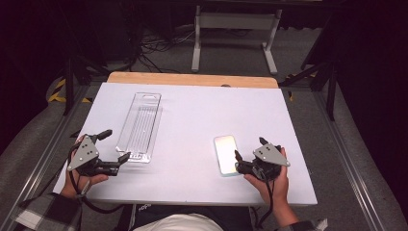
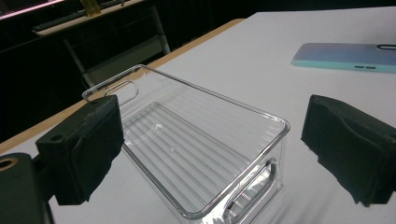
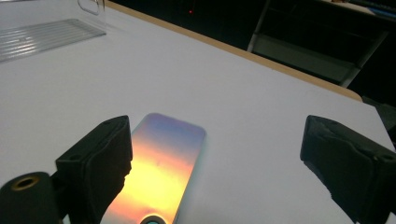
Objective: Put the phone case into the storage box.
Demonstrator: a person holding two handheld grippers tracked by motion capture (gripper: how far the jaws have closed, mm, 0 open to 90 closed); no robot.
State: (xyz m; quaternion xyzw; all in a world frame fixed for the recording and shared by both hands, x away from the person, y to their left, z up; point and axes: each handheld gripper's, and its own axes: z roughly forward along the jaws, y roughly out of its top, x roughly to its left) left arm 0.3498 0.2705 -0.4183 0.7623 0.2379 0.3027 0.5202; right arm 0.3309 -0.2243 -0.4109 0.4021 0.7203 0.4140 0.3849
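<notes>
Dark floor, loose cables and a pale metal frame (image 1: 235, 29) lie beyond the white table (image 1: 192, 115), whose far edge shows a strip of bare wood. At the left of the high view, the left gripper (image 1: 114, 146) sits low over the near left part of the table, jaws spread wide with nothing between them; its further jaw is near the short end of the clear plastic bin (image 1: 139, 126), and in the left gripper view the bin (image 2: 201, 149) lies ahead of the two black pads, one rim corner and a handle slot closest. The bin stands upright and empty, its long side running away from the person. Moving right across a bare stretch of table, the phone case (image 1: 225, 154) lies flat, its iridescent face up, well apart from the bin. The right gripper (image 1: 249, 148) is at the case's near right corner, jaws open and holding nothing; in the right gripper view the case (image 3: 163, 163) sits beside the left pad rather than centred between the two. The work looks like a pickup of the case for placing in the bin, not yet begun. To do it well, the right gripper should probably shift so the case's narrow width lies squarely between the pads, then tip low enough to catch both long edges, since a thin flat thing slips away easily. The left gripper could steady the light bin by its near rim.
</notes>
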